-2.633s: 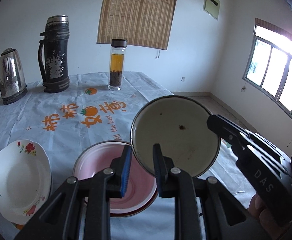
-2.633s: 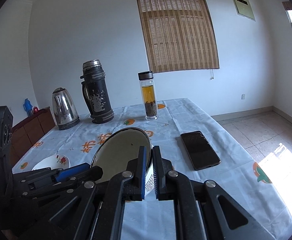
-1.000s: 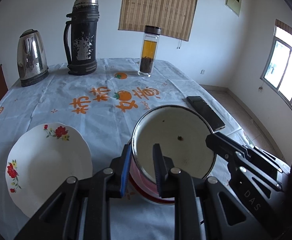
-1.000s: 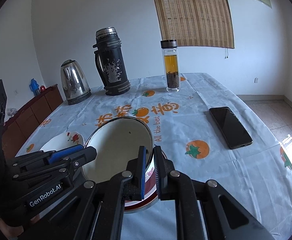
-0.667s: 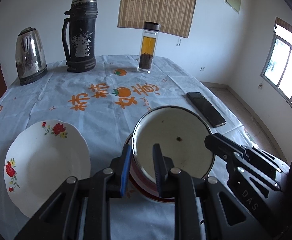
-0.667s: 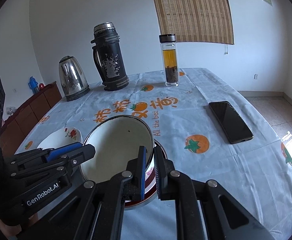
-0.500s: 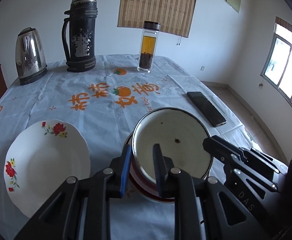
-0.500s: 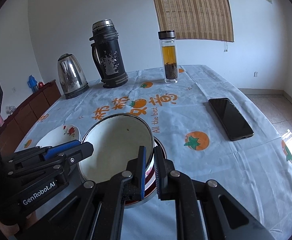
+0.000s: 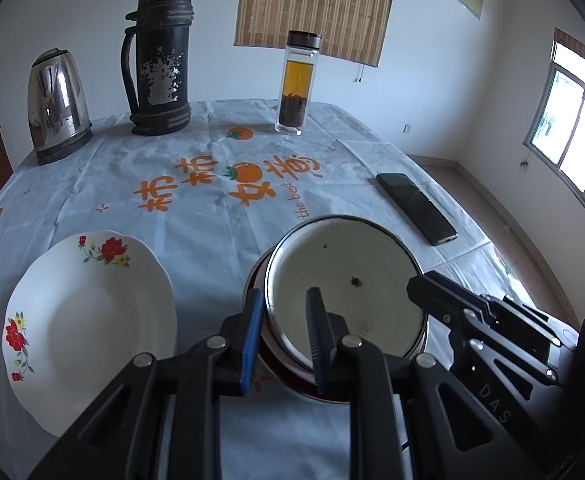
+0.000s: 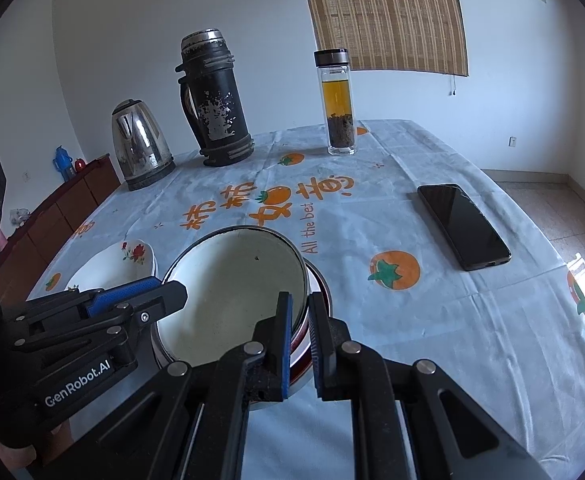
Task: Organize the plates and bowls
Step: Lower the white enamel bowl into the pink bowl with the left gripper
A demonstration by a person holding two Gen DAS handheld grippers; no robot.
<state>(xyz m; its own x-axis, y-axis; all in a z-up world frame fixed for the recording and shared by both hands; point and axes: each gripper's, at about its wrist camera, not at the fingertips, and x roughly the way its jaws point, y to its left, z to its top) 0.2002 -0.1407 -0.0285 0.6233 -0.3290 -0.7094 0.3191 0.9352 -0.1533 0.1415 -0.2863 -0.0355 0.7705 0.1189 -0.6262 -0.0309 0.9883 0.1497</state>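
gripping enamel bowl (image 9: 344,284) by opposite rim edges: left gripper (image 9: 282,334) pinching near-left rim, right gripper (image 10: 300,334) pinching right rim. bowl tilted, nested in red-rimmed bowl (image 10: 321,284) on tablecloth (image 9: 196,216). flowered plate (image 9: 88,320) just left, apart. phone (image 10: 463,226) well right.

On the table there were two bowls, one cream bowl (image 9: 344,280) set inside one red bowl (image 10: 319,280). There was one flowered plate (image 9: 88,320). There was one kettle (image 9: 56,100), one black flask (image 9: 160,76), one tea bottle (image 9: 297,84) and one phone (image 9: 416,208). Two grippers were in view, the left gripper (image 9: 282,334) and the right gripper (image 10: 301,344).
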